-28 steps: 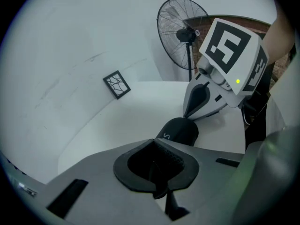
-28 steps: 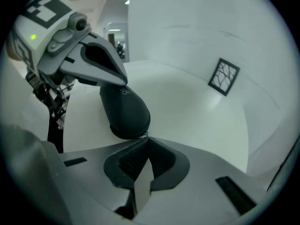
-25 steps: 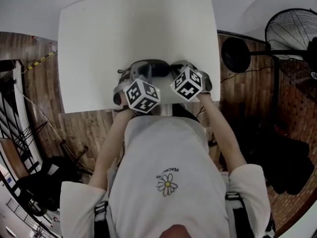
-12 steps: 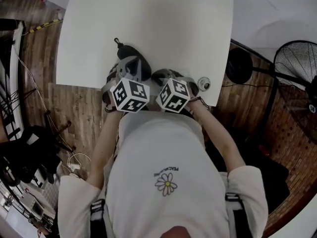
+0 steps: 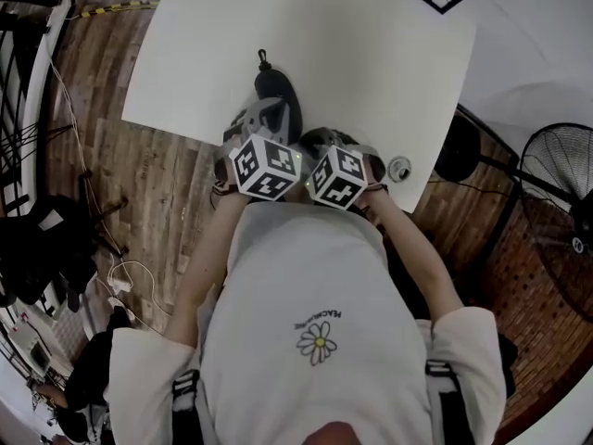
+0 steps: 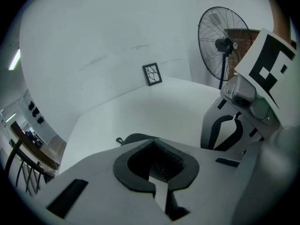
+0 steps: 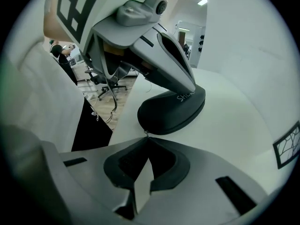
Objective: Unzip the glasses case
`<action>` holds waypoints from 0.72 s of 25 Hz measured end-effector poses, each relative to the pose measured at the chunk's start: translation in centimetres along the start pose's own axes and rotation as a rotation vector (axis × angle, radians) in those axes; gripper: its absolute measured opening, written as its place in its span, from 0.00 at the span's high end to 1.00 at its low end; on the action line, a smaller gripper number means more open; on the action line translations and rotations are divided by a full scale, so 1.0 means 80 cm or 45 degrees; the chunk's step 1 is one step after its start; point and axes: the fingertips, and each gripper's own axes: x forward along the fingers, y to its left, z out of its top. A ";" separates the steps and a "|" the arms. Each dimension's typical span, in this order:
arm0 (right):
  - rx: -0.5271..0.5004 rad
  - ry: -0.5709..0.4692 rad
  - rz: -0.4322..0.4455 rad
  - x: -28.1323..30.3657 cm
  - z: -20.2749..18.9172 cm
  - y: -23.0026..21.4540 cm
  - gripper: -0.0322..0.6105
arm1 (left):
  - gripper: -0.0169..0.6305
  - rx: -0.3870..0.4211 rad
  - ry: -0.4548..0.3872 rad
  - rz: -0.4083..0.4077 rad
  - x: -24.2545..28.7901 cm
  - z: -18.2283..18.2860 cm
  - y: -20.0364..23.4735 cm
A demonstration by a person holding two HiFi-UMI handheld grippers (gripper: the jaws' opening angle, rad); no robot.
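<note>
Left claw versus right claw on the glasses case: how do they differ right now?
The left claw rests its tips on the top of the glasses case; the right claw meets the case at the edge nearest it. The left claw pinches nothing; the right claw seems to pinch the small zipper pull. Shared: both are shut and slant down toward the case.

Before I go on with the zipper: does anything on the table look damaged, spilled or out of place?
Nothing stands out. The glasses case lies flat, closed and undamaged on the white table; nothing is spilled.
</note>
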 end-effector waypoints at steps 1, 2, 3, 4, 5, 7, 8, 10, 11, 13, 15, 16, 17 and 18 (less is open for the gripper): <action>-0.013 0.013 -0.004 0.000 -0.001 -0.001 0.94 | 0.96 -0.005 0.000 0.000 0.001 -0.001 -0.001; -0.021 0.026 -0.016 0.000 -0.004 -0.005 0.94 | 0.96 -0.011 0.000 0.000 0.002 -0.001 -0.001; -0.018 0.036 -0.035 0.000 -0.008 -0.011 0.94 | 0.96 -0.013 0.000 -0.001 0.003 -0.001 -0.002; -0.004 0.041 -0.053 -0.002 -0.011 -0.018 0.94 | 0.96 -0.012 -0.001 -0.004 0.004 -0.001 -0.002; 0.013 0.041 -0.065 -0.003 -0.013 -0.026 0.94 | 0.96 -0.012 -0.004 -0.008 0.005 0.000 -0.002; 0.015 0.041 -0.085 -0.004 -0.013 -0.041 0.94 | 0.96 -0.017 -0.009 -0.015 0.004 0.001 -0.002; 0.002 0.043 -0.096 -0.004 -0.011 -0.050 0.94 | 0.96 -0.020 -0.009 -0.018 0.004 0.001 -0.002; -0.008 0.034 -0.099 -0.002 -0.005 -0.066 0.94 | 0.96 -0.032 -0.013 -0.021 0.003 0.001 -0.002; -0.009 0.027 -0.093 -0.001 -0.001 -0.075 0.94 | 0.96 -0.039 -0.016 -0.020 0.003 0.001 -0.002; -0.049 0.023 -0.092 0.004 0.004 -0.092 0.94 | 0.96 -0.047 -0.018 -0.017 0.004 0.001 -0.002; -0.112 0.029 -0.106 0.008 0.010 -0.110 0.94 | 0.96 -0.049 -0.014 -0.017 0.006 0.002 -0.003; -0.135 0.029 -0.112 0.011 0.014 -0.120 0.94 | 0.96 -0.051 -0.013 -0.018 0.007 0.003 -0.004; -0.151 0.028 -0.117 0.014 0.019 -0.130 0.94 | 0.96 -0.053 -0.012 -0.018 0.008 0.003 -0.003; -0.165 0.026 -0.120 0.017 0.023 -0.139 0.94 | 0.96 -0.056 -0.011 -0.017 0.010 0.003 -0.003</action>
